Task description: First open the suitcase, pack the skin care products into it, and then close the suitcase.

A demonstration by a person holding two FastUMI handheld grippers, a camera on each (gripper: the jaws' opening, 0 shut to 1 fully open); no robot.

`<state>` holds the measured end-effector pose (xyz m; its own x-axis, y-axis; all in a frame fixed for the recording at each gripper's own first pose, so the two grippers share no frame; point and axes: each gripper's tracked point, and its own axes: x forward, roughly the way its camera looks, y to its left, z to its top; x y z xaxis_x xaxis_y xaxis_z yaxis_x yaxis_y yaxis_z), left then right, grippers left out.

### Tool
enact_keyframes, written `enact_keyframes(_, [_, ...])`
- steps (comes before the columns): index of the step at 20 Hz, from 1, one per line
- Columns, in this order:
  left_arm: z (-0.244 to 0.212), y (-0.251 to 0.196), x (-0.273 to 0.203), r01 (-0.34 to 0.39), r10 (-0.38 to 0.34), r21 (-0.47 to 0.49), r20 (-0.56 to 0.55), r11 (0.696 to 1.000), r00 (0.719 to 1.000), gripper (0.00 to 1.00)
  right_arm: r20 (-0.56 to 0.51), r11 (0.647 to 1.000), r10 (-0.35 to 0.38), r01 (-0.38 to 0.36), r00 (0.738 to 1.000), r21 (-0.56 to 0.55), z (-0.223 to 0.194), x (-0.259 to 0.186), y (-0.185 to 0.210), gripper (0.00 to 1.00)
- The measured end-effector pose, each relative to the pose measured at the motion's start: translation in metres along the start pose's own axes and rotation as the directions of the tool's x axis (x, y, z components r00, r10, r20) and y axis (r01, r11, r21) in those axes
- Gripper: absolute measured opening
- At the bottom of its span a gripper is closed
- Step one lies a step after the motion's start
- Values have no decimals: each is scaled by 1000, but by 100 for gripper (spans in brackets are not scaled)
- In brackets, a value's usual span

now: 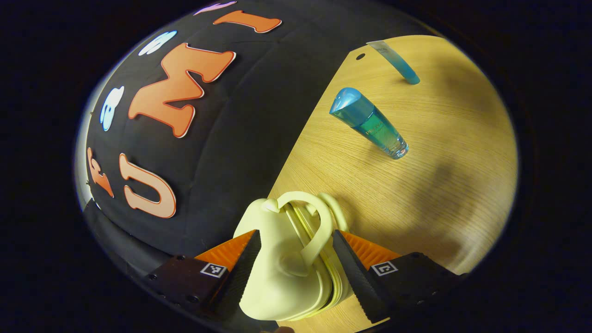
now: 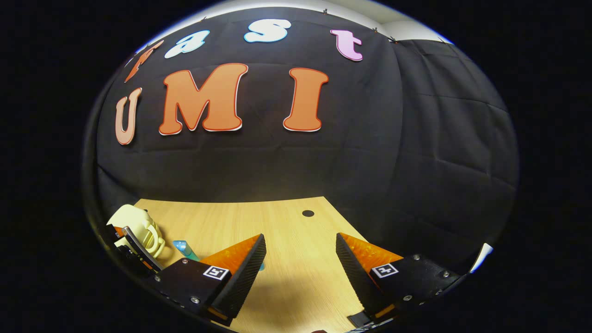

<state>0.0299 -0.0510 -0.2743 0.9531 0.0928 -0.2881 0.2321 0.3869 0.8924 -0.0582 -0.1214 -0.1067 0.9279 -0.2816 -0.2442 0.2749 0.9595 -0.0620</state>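
Right now the left gripper is pinching the pale yellow suitcase between both fingers, the case standing closed with its handle pointing away, at the table edge beside the black cloth wall. Farther off on the wood a blue bottle is lying on its side, with a blue tube lying beyond it. Meanwhile the right gripper is hovering spread and empty over bare table, the suitcase sitting far to its left.
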Motion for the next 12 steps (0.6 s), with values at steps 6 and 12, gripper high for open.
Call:
enact_keyframes(6, [-6, -10, 16, 34, -33, 26, -48, 999, 998, 87, -15, 1000, -26, 27, 1000, 15, -3, 0, -14, 96])
enact_keyframes(12, [-8, -29, 27, 98, -93, 54, -79, 994, 993, 41, -7, 1000, -15, 15, 1000, 5, 1, -1, -7, 96])
